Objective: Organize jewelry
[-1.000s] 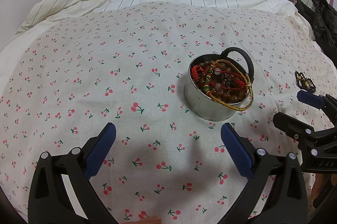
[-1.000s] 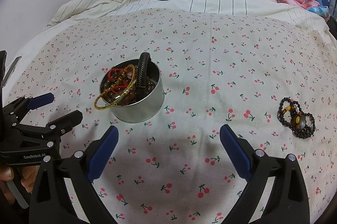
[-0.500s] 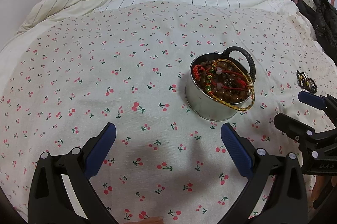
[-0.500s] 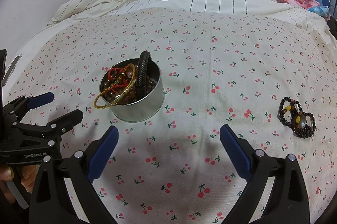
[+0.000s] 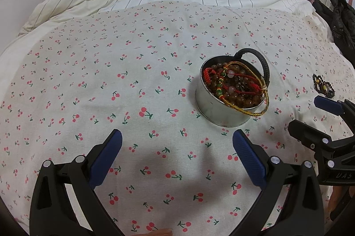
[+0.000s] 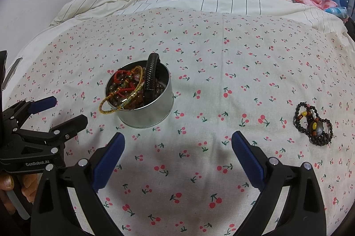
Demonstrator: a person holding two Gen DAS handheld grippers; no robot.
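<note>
Gathering loose pieces into the tin [image 6: 145,106], by the look of it, with one piece left out: the dark beaded bracelet [image 6: 313,125] lies alone on the cherry-print bedspread [image 6: 221,63], well apart from the tin and off to its right. Already in the tin: brown beads, a red cord, a black braided band [image 6: 152,72] standing on edge, and a gold cord bracelet [image 5: 255,103] drooping over the rim. Right gripper [image 6: 177,153] hovering empty over bare cloth between tin and bracelet, jaws wide apart; left gripper [image 5: 176,153] likewise empty, jaws wide apart, just short of the tin. Next move, probably: swinging the right gripper over to the beaded bracelet, straddling a strand, closing gently, then carrying it to the tin. Hard to make out: how deep the tin is filled, and how the bracelet's loops overlap. Cut off at the frame edge: the hands holding the handles.
</note>
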